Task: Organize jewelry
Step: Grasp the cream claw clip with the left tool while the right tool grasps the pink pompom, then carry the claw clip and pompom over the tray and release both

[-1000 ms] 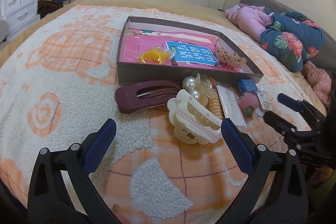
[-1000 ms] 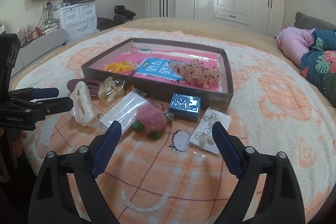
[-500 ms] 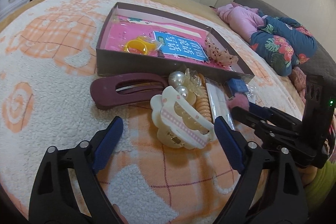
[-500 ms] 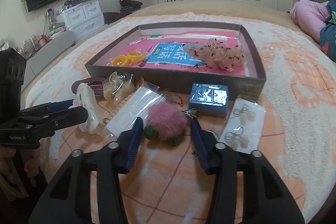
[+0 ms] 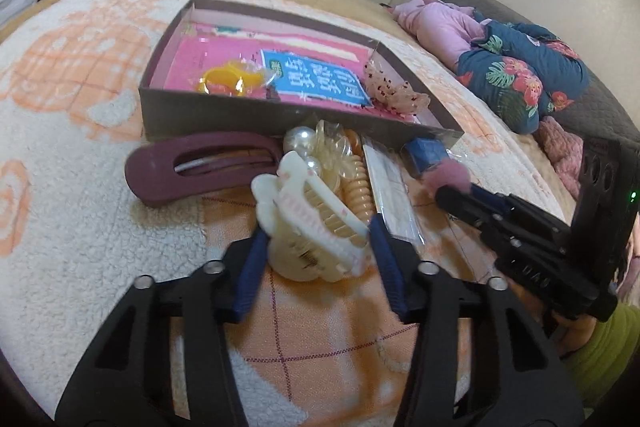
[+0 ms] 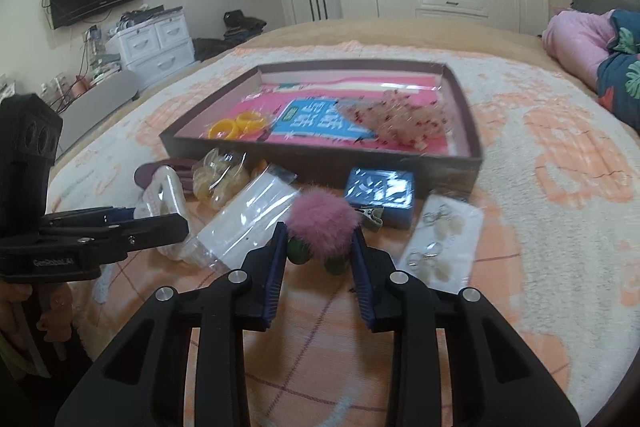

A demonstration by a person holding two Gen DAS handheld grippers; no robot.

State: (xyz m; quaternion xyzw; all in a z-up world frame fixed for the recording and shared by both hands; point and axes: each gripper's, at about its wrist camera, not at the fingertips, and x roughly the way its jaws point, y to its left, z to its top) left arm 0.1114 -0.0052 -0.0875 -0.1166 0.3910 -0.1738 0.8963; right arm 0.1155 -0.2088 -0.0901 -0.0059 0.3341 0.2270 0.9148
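Observation:
A cream claw clip (image 5: 312, 223) lies on the orange-and-white blanket, between the blue pads of my left gripper (image 5: 316, 239). Its jaws are closing and both pads touch the clip's sides. A pink pom-pom with green beads (image 6: 322, 221) sits between the pads of my right gripper (image 6: 319, 233), whose jaws are also closing against the fluff. Behind both stands a shallow dark box (image 5: 224, 115) with a pink lining. It holds yellow rings (image 5: 224, 79) and a speckled scrunchie (image 5: 396, 95). Each gripper shows in the other's view, the left gripper (image 6: 160, 223) and the right gripper (image 5: 448, 193).
In front of the box lie a maroon hair clip (image 5: 200, 167), a bag of pearls and clear pieces (image 5: 320, 147), an orange spiral tie (image 5: 356, 183), a clear packet (image 6: 248, 223), a small blue box (image 6: 380, 195) and an earring card (image 6: 440, 239). Bedding is piled at right (image 5: 520, 67).
Both grippers came forward and down and went from wide open to nearly shut. The left now flanks the cream claw clip and the right now flanks the pink pom-pom.

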